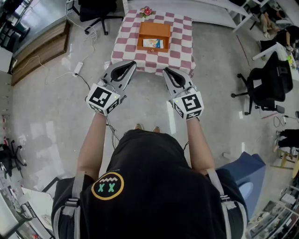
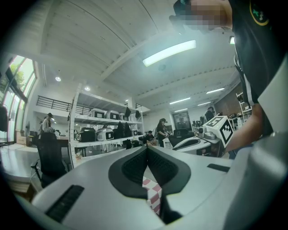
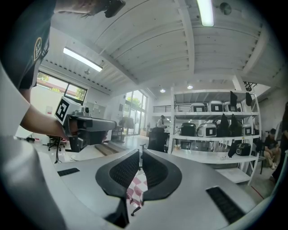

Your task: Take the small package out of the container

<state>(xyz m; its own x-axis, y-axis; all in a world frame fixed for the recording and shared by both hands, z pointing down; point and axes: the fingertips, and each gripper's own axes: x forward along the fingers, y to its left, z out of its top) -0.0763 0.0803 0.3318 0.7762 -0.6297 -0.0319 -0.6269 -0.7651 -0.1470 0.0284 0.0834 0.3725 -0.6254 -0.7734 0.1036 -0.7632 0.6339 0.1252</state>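
An orange wooden container (image 1: 153, 31) stands open on a table with a red-and-white checked cloth (image 1: 154, 59) ahead of me. A small blue and white package (image 1: 153, 44) lies inside it. My left gripper (image 1: 131, 64) and right gripper (image 1: 166, 71) hover side by side in front of the table's near edge, short of the container. Both are shut with nothing in them. In the left gripper view the left gripper (image 2: 146, 148) has its dark pads touching, and checked cloth (image 2: 153, 197) shows below. In the right gripper view the right gripper (image 3: 140, 156) points level across the room, its pads nearly together.
A small flower pot (image 1: 146, 11) sits at the table's far edge. Cables and a power strip (image 1: 78, 68) lie on the floor to the left. Black office chairs (image 1: 268, 86) stand at the right. White shelves with appliances (image 3: 216, 130) and some people fill the room behind.
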